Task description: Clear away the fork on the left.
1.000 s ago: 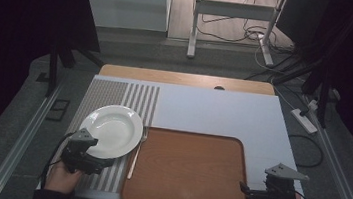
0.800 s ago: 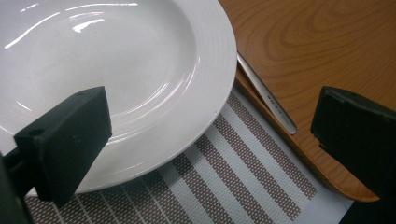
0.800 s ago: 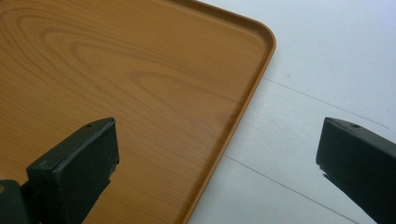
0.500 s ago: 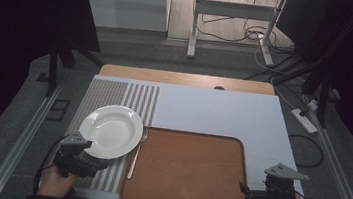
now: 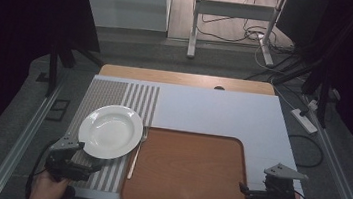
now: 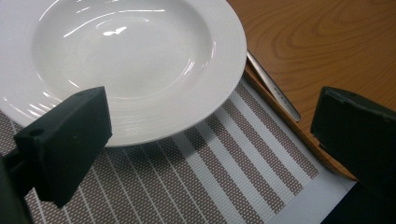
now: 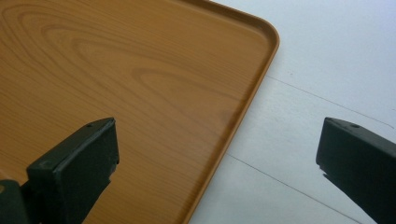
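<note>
A white plate rests on a striped placemat at the desk's left, touching the wooden tray, with the released left tool just beside its near rim and the released right tool at the tray's near right corner.

Plate and tray flanking left tongs

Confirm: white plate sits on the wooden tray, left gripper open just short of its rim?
Not quite. The white plate sits on the striped placemat, beside the wooden tray, not on it; the high view shows this. The left gripper is indeed open just short of its rim.
</note>
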`<action>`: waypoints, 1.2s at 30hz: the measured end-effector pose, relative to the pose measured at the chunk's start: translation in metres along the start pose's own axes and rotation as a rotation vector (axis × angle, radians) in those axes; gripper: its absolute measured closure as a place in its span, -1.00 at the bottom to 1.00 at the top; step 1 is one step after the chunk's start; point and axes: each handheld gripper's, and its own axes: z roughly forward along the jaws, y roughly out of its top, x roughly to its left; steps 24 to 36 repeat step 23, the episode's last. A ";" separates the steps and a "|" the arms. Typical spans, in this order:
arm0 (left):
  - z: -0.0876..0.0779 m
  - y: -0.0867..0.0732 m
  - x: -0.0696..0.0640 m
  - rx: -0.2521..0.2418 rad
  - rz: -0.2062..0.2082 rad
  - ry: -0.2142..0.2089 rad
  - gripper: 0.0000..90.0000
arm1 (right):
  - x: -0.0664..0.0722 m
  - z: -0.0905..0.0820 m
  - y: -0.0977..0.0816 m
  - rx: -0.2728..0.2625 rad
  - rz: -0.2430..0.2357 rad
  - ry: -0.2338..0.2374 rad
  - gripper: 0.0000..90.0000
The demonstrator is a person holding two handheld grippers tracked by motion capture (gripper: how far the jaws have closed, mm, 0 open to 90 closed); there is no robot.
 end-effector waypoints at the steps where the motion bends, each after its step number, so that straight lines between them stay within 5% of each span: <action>1: -0.001 0.000 0.000 -0.003 -0.003 0.002 -1.00 | 0.000 0.000 0.000 0.004 -0.002 0.000 -1.00; 15: -0.008 -0.006 0.001 0.001 0.007 0.041 -1.00 | 0.001 0.001 0.000 0.008 -0.011 -0.001 -1.00; 36: -0.007 -0.006 0.002 0.006 0.000 0.030 -1.00 | 0.002 0.001 0.000 0.014 -0.018 -0.004 -1.00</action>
